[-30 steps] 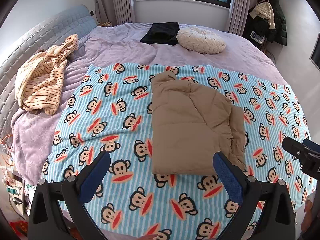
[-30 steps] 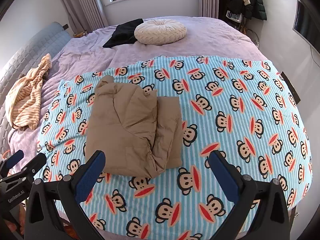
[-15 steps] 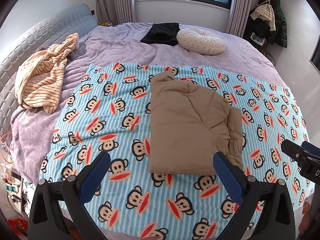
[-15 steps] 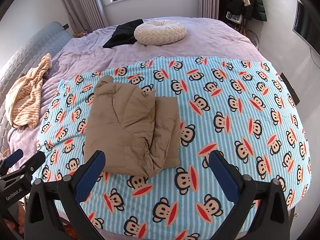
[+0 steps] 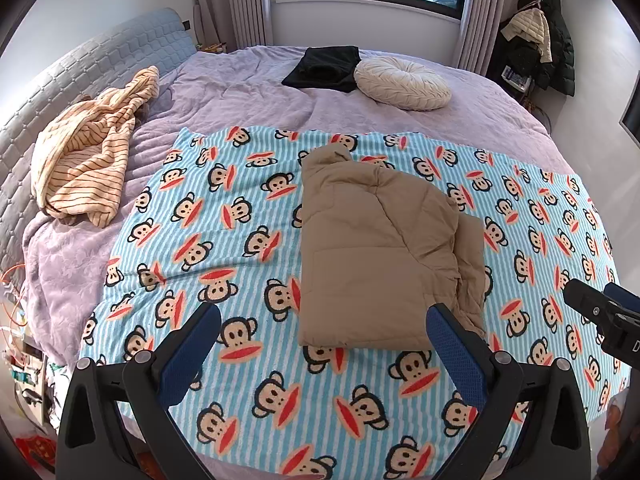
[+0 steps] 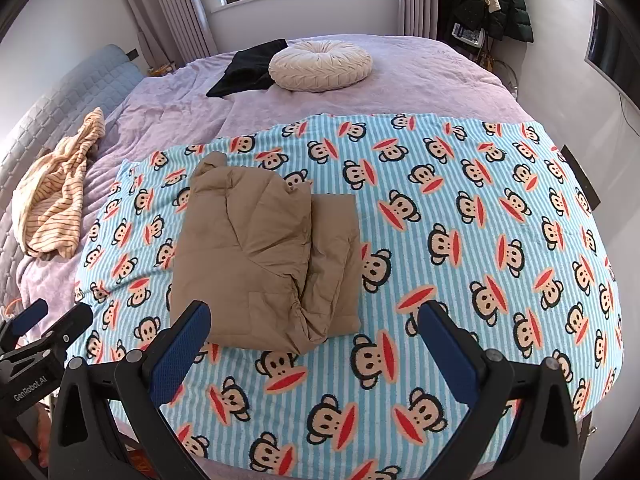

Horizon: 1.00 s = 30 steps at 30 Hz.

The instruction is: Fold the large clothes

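Now the tan puffy coat (image 5: 376,248) lies folded into a thick block on the monkey blanket (image 5: 224,240), near the middle of the bed (image 5: 248,92). Its long side runs from the near edge of the bed toward the window. The narrow lumpy end points to the window, and the wide flat end points to the grippers. One more folded layer sticks out along its right side, seen well in the right view (image 6: 336,256).

The left gripper (image 5: 322,344) hangs above the near edge of the blanket. Its blue jaws are spread wide and hold nothing. The right one of the two sits in front of the coat's near right corner in this view, but I cannot tell if it touches. The right gripper (image 6: 312,344) is the same: jaws spread wide, nothing between them, low over the blanket just right of the coat's near end.

A striped yellow robe (image 5: 84,168) lies crumpled on the purple bedcover by the grey headboard (image 5: 80,68). A round cream cushion (image 5: 402,82) and a black folded cloth (image 5: 324,68) sit far back near the window. Dark coats (image 5: 552,52) hang in the far right corner.

Compared with a second ago, the coat has not moved on the blanket. Both grippers have shifted only a little, and their jaws are as wide as before.
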Available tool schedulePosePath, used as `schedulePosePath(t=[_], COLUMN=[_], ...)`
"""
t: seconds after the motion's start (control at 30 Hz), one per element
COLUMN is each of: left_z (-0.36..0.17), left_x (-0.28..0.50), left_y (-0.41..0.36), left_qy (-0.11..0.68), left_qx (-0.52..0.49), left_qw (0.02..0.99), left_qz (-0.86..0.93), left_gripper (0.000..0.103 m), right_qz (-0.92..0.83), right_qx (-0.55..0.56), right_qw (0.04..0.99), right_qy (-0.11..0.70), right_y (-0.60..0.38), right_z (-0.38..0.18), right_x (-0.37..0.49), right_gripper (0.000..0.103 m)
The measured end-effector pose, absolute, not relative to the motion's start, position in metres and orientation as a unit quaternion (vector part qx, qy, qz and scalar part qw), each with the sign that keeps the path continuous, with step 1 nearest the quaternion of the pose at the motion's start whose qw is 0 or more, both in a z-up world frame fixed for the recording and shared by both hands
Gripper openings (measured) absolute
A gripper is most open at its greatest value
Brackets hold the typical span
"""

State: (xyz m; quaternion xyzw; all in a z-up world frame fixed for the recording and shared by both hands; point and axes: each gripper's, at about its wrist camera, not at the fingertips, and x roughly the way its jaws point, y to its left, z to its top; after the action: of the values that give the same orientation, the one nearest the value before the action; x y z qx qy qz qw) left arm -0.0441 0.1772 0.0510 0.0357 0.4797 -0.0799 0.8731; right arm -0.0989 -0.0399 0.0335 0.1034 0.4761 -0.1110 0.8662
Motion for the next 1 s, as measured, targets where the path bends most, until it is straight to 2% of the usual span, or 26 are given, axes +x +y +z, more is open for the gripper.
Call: schedulePosePath(t=[1.0], left_z=[0.055], left_x=[-0.043], left_y=[0.187], left_qy=[0.473], left_qx=[0.039], left_qw=[0.877], left_qz=[-0.073], left_gripper=[0.103], right_qz=[-0.111], right_qx=[0.104], right_qw=[0.866], right_qy=[0.476], right_y=[-0.034], right_z=[0.034], right_x=[-0.1], right_gripper=[0.103])
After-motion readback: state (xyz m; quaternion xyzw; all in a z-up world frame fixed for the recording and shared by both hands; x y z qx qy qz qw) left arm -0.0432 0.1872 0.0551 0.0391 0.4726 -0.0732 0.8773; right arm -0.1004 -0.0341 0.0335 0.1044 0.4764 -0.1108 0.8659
